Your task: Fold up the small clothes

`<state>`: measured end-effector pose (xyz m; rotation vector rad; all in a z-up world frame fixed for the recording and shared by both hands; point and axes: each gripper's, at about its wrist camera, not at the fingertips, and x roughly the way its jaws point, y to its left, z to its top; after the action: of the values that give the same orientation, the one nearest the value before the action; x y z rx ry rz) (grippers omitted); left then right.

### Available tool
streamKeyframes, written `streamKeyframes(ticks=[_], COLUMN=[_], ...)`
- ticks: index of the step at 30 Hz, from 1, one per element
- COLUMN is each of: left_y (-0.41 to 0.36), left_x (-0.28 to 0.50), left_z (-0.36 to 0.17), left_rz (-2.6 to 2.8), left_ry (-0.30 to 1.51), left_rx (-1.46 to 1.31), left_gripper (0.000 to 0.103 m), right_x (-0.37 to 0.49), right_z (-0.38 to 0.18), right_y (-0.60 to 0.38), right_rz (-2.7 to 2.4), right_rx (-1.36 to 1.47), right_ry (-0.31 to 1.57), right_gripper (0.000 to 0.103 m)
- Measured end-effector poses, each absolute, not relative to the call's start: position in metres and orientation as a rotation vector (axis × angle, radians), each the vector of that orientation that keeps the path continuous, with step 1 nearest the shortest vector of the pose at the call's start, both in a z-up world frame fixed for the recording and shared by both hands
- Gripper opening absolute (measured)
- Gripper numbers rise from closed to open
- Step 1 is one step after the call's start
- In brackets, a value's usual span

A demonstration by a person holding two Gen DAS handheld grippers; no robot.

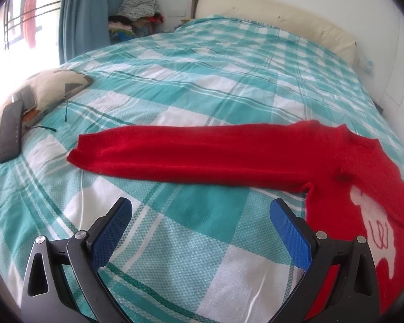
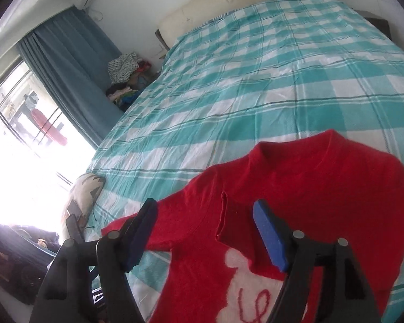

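A small red sweater (image 1: 229, 156) with a white figure on its front lies flat on the teal checked bedspread (image 1: 202, 80). One sleeve stretches out to the left, its cuff (image 1: 78, 153) at the end. The other sleeve is folded across the chest, its cuff (image 2: 220, 215) showing in the right wrist view. My left gripper (image 1: 200, 210) is open and empty, above the bedspread just in front of the outstretched sleeve. My right gripper (image 2: 204, 212) is open and empty, above the sweater (image 2: 309, 202) near the folded cuff.
A patterned cushion (image 1: 48, 88) with a dark remote (image 1: 9, 132) and a phone on it lies at the bed's left edge. A clothes pile (image 1: 137, 10) and blue curtain (image 1: 80, 13) stand beyond. The cream headboard (image 1: 282, 18) is at the far end.
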<state>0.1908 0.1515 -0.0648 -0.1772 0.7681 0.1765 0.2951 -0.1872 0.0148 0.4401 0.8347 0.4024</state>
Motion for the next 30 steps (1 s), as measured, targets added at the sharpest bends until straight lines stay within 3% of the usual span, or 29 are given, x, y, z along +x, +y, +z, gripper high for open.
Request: streamKeyframes(ticks=[8,20,30], left_y=[0.153,0.128,0.133], left_x=[0.189,0.193,0.199], left_z=[-0.068,-0.082,-0.098], left_rz=[0.165,0.12,0.133], left_ry=[0.783,0.832,0.906], left_rx=[-0.211,-0.133,-0.165], left_gripper=[0.102,0.102,0.102], right_x=[0.231,0.089,0.075], right_z=[0.01,-0.062,-0.096], right_y=[-0.262,-0.392,-0.402], right_rz=[0.219,-0.219,-0.274], right_rx=[0.313,0.157,0.148], right_ry=[0.773,0.738,0.729], right_gripper=[0.075,0.076,0.081])
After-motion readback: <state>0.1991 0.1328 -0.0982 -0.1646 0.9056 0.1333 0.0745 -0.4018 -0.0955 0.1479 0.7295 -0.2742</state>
